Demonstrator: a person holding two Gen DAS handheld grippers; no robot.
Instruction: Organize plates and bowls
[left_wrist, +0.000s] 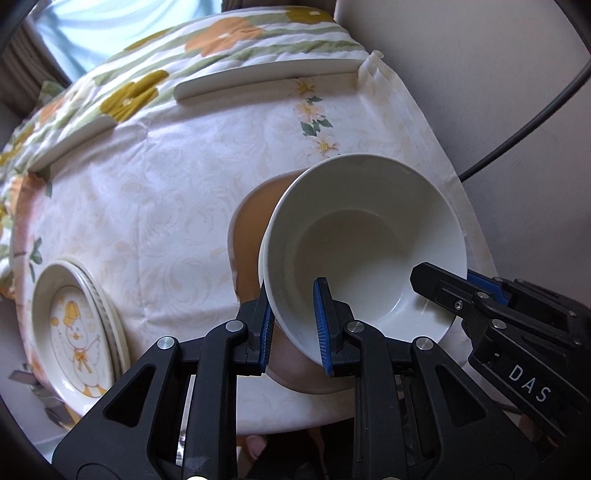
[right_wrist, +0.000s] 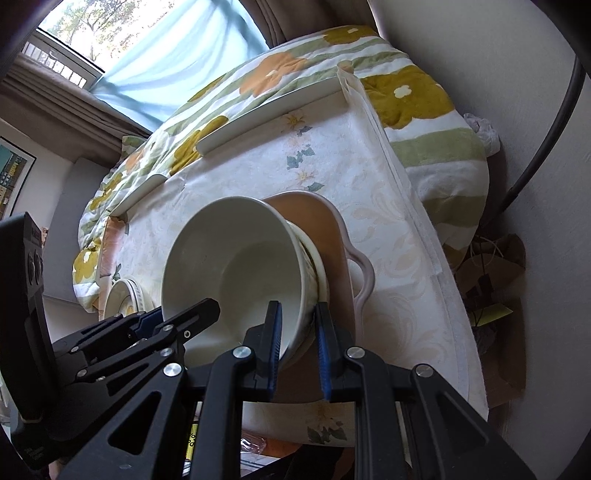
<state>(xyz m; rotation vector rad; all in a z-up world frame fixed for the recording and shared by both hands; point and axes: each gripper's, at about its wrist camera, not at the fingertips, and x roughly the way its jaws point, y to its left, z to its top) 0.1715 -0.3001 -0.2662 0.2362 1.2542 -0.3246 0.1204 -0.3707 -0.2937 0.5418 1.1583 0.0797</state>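
Left wrist view: both claws grip one white bowl (left_wrist: 364, 236).
Left claw (left_wrist: 295, 325) and right claw (right_wrist: 297, 343) pinch opposite rim sides; bowl tilts over the peach dish (right_wrist: 325, 236), duck plates (left_wrist: 79, 328) well apart.

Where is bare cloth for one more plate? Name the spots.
Bare tablecloth lies between the duck plates, the pink dish and the far edge. It is crowded at the pink dish, where both grippers clamp the white bowl.
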